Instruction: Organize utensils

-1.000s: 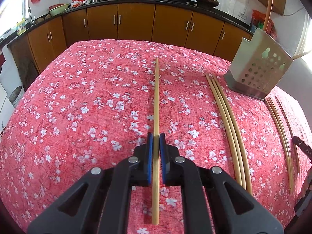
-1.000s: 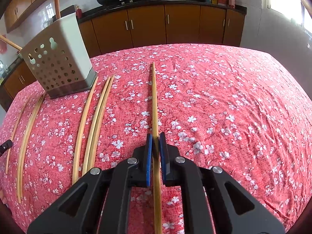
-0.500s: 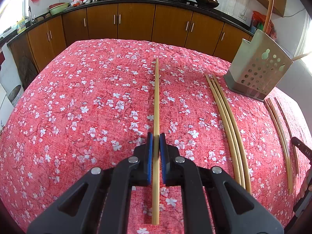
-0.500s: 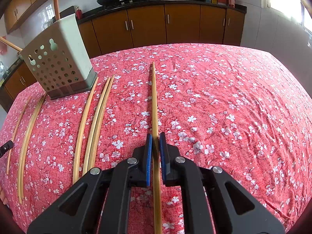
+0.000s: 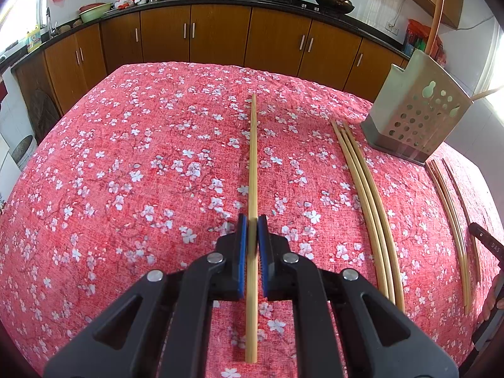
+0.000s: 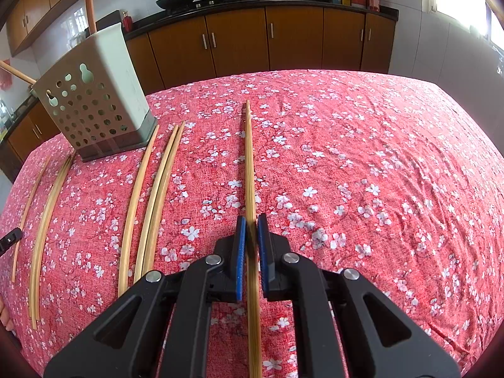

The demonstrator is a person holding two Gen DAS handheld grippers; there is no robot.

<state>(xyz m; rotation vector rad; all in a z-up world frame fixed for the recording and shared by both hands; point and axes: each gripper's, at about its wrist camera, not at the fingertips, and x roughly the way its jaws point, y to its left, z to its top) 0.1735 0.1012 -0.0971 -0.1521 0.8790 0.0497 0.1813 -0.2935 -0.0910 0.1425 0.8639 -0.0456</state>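
Chopsticks on the worktop (image 6: pixel 378 157): one (image 5: pixel 252 163) clamped in the left hand-held gripper (image 5: pixel 252 236), one (image 6: pixel 249 163) in the right hand-held gripper (image 6: pixel 251 236); three (image 6: pixel 151 195) between them; at least three more (image 6: pixel 44 220), count uncertain. One holder (image 6: pixel 94 100) beyond, two sticks (image 6: pixel 89 0) inside.

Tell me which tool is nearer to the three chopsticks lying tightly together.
Left. The left tool is just beside the three chopsticks; the right tool is farther, beyond the holder.
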